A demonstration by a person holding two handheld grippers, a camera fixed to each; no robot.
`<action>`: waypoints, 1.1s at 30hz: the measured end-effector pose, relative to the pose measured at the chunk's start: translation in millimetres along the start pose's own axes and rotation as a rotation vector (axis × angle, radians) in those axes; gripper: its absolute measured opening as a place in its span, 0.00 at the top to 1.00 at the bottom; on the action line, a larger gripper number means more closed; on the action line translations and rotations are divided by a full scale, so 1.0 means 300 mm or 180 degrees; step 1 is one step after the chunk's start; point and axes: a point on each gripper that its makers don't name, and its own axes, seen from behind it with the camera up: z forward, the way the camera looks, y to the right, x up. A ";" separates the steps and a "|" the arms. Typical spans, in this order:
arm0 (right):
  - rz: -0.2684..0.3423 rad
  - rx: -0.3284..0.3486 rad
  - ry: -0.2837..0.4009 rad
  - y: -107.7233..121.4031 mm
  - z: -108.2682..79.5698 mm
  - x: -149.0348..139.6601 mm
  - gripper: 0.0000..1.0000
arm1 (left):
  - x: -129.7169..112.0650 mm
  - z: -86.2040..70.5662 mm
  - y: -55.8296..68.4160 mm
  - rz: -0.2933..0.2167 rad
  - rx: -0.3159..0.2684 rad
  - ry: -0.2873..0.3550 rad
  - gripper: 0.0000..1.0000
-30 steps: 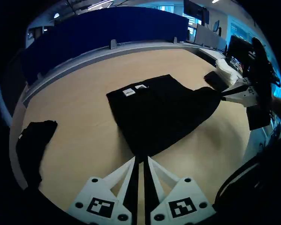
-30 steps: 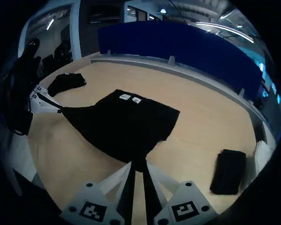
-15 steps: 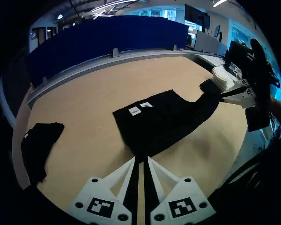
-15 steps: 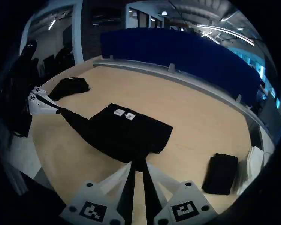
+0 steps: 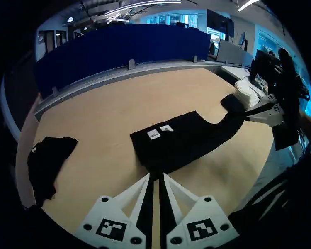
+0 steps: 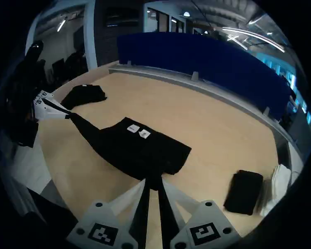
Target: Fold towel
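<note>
Pale wooden counter [image 5: 114,108] bearing black towel [image 5: 184,139], near corners lifted: one clenched in left gripper [image 5: 155,176] fingers, other in right gripper [image 5: 247,117], seen far right from left gripper view.

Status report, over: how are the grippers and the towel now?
Left gripper shut on towel corner. Right gripper shut on the other corner. Near edge lifted, rest on table. Crumpled cloth lies well aside.
</note>
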 end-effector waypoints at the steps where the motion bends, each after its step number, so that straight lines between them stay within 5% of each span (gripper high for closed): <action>1: -0.0001 0.0005 -0.0003 -0.001 -0.003 -0.001 0.87 | 0.000 -0.003 0.000 -0.0003 0.0001 0.0000 0.92; 18: 0.0002 0.0023 -0.0096 0.020 0.018 -0.027 0.87 | -0.009 0.039 0.004 -0.0064 0.0015 -0.0025 0.92; 33: 0.0141 0.0033 -0.0245 0.112 0.170 -0.031 0.87 | 0.038 0.191 -0.030 -0.0058 0.0019 -0.0065 0.92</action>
